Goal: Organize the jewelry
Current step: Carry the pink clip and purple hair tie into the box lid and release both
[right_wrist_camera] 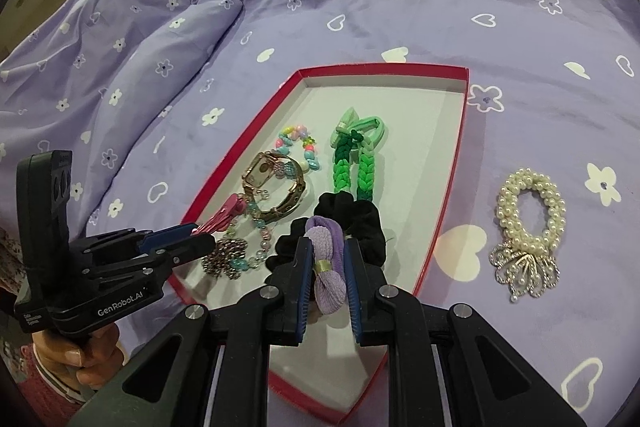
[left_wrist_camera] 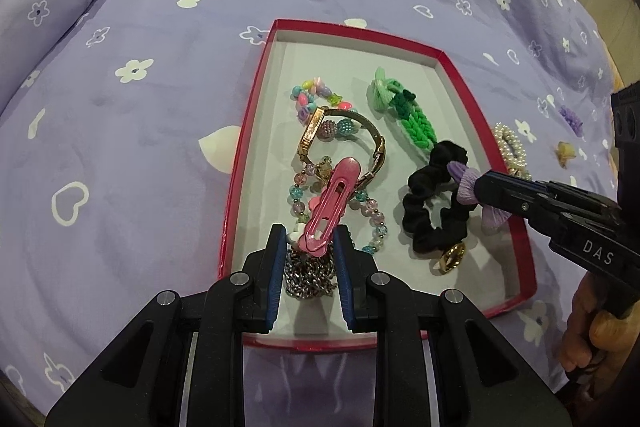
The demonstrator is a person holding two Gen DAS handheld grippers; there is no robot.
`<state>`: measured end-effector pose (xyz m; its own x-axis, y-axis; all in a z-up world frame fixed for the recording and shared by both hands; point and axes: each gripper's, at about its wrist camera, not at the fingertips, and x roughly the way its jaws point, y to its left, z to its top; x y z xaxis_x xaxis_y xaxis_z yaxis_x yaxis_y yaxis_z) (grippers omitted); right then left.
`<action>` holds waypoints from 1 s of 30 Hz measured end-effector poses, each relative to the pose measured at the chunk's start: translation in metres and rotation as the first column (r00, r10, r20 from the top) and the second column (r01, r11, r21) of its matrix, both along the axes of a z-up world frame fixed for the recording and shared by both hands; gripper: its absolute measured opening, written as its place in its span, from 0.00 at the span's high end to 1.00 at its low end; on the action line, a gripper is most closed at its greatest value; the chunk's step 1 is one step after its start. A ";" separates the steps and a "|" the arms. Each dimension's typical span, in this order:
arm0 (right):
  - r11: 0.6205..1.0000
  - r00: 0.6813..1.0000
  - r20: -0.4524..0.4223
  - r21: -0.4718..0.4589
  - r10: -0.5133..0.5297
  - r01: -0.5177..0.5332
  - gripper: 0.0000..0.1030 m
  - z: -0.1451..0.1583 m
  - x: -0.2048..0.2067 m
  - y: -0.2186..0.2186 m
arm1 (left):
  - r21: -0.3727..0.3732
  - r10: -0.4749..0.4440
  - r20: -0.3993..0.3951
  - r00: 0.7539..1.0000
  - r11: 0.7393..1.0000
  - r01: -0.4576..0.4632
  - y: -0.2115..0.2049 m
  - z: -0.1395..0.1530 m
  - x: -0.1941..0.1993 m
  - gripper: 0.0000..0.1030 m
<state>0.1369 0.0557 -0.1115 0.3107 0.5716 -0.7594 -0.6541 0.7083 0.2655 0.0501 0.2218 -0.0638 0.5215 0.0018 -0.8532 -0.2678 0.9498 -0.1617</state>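
While both claws hang over the red box (left_wrist_camera: 448, 67), I read the left gripper (left_wrist_camera: 307, 247) as pinching the near end of the pink hair clip (left_wrist_camera: 330, 205), whose far end points ahead of the fingertips and lies over the gold watch (left_wrist_camera: 344, 143) and the beaded bracelet (left_wrist_camera: 372, 215); a heap of silver chain (left_wrist_camera: 310, 275) sits right under the jaws. That clip looks like hard, glossy plastic, light but slippery, so I judge the flat sides near its closed end the safest hold (a tip grip would likely let it swivel). The right gripper (right_wrist_camera: 326, 259) is pressed on the purple hair tie (right_wrist_camera: 326, 267), squeezing its bunched middle near the little gold band, with the black scrunchie (right_wrist_camera: 360, 223) just ahead of and beneath the fingertips and the green braided tie (right_wrist_camera: 358, 163) farther ahead. This tie is soft, light and springy, so it should tolerate a firm squeeze anywhere along its bulk. Well off to the right of that claw, outside the box on the purple bedsheet (right_wrist_camera: 360, 7), lies the pearl scrunchie (right_wrist_camera: 530, 227), bumpy and probably best taken across its ring.
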 end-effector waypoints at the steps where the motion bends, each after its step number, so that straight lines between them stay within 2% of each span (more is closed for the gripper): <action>1: 1.000 1.000 -0.002 -0.006 0.000 0.000 0.85 -0.002 0.001 0.001 | 0.002 -0.002 -0.004 1.000 1.000 0.002 0.000 -0.001 0.001 0.79; 8: 1.000 1.000 -0.019 -0.019 0.009 -0.010 0.84 -0.011 0.003 0.004 | 0.009 -0.009 -0.018 1.000 1.000 0.009 -0.003 -0.005 0.005 0.79; 30: 1.000 0.999 -0.030 -0.017 0.011 -0.011 0.78 -0.014 0.004 0.005 | 0.006 -0.010 -0.022 1.000 1.000 0.010 -0.003 -0.007 0.008 0.78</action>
<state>0.1412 0.0612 -0.1260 0.2813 0.5617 -0.7781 -0.6538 0.7057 0.2730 0.0586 0.2187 -0.0712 0.5025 0.0017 -0.8646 -0.2618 0.9534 -0.1503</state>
